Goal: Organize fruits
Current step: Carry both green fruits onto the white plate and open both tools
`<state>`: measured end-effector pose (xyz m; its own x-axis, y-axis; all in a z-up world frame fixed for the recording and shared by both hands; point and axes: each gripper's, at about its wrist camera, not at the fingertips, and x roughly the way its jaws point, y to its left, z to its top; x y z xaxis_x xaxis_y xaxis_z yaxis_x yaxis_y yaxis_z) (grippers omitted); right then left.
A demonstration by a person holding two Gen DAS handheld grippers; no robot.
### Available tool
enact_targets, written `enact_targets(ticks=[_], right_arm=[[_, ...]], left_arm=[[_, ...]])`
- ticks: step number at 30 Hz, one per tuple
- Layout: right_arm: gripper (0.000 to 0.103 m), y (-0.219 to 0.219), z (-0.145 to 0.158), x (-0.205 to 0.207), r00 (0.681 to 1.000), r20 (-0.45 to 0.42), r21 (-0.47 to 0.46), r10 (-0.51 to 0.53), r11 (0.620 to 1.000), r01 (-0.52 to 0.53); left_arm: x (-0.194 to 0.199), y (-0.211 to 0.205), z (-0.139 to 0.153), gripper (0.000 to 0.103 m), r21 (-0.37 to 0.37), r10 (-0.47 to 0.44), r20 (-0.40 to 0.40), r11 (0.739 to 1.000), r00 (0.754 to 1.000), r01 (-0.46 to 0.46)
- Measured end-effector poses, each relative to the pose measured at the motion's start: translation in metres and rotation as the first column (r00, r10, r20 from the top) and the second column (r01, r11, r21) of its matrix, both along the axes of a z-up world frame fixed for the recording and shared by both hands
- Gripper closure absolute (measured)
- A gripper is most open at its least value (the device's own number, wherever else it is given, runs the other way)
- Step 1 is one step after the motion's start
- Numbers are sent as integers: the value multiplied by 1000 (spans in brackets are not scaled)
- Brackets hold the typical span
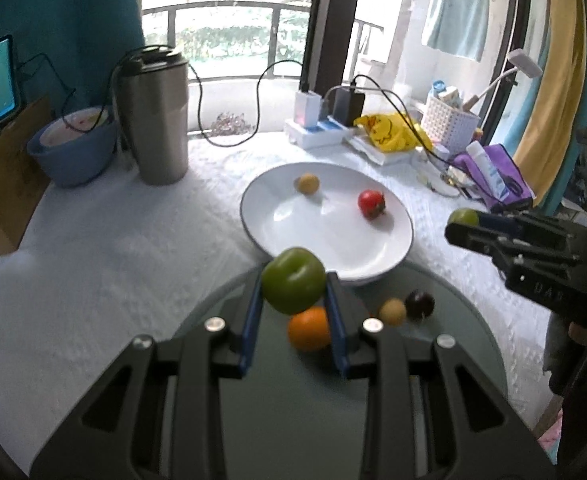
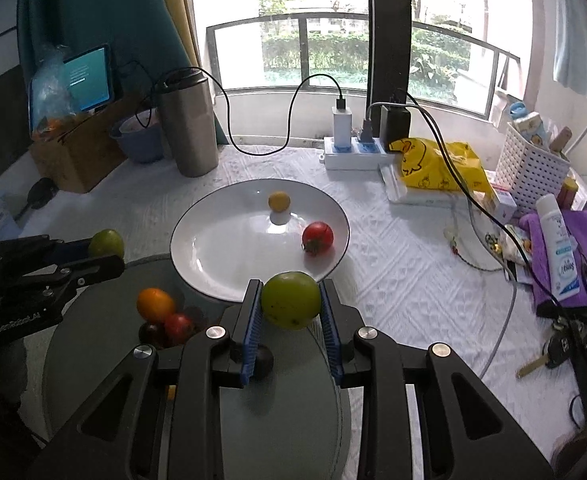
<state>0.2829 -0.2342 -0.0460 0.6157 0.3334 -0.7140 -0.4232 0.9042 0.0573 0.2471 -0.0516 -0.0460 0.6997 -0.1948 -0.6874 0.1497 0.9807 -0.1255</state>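
My left gripper [image 1: 293,286] is shut on a green fruit [image 1: 293,276], lifted above the grey round tray [image 1: 445,360]. My right gripper [image 2: 291,296] is shut on a yellow-green fruit [image 2: 291,304] near the front rim of the white plate [image 2: 213,256]. Each gripper shows in the other's view, the right one [image 1: 465,226] and the left one [image 2: 101,254], both with their fruit. On the plate lie a small yellow fruit [image 2: 279,201] and a red tomato [image 2: 317,237]. The tray holds an orange [image 1: 308,328], a tan fruit [image 1: 392,311] and a dark plum [image 1: 420,304].
A steel tumbler [image 2: 189,128] and a blue bowl [image 1: 73,152] stand at the back left beside a cardboard box [image 2: 73,156]. A power strip [image 2: 353,152] with cables, a yellow bag [image 2: 441,164], a white basket [image 2: 533,164] and a purple cloth [image 2: 573,264] crowd the right side.
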Motion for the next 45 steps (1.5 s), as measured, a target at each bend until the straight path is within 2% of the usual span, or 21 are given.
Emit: enact_targets(ticks=[14, 27, 39, 41, 42, 45], right_arm=[[73, 14, -4, 31, 1000, -5, -6, 27, 1000, -27], [73, 30, -20, 55, 998, -44, -4, 49, 999, -49], [72, 33, -26, 63, 997, -67, -9, 32, 999, -33], [67, 32, -24, 62, 998, -64, -12, 24, 1000, -25], [60, 32, -23, 61, 998, -64, -8, 20, 1000, -21], [54, 29, -18, 58, 998, -54, -3, 7, 1000, -7]], left_arm=[[44, -19, -1, 72, -9, -54, 31, 998, 998, 54], [74, -21, -18, 72, -34, -69, -13, 997, 998, 69], [81, -21, -24, 70, -61, -63, -48, 996, 997, 60], [79, -21, -22, 67, -63, -60, -42, 996, 997, 57], [78, -21, -20, 58, -64, -60, -36, 996, 998, 57], [74, -21, -16, 53, -64, -55, -20, 996, 998, 54]])
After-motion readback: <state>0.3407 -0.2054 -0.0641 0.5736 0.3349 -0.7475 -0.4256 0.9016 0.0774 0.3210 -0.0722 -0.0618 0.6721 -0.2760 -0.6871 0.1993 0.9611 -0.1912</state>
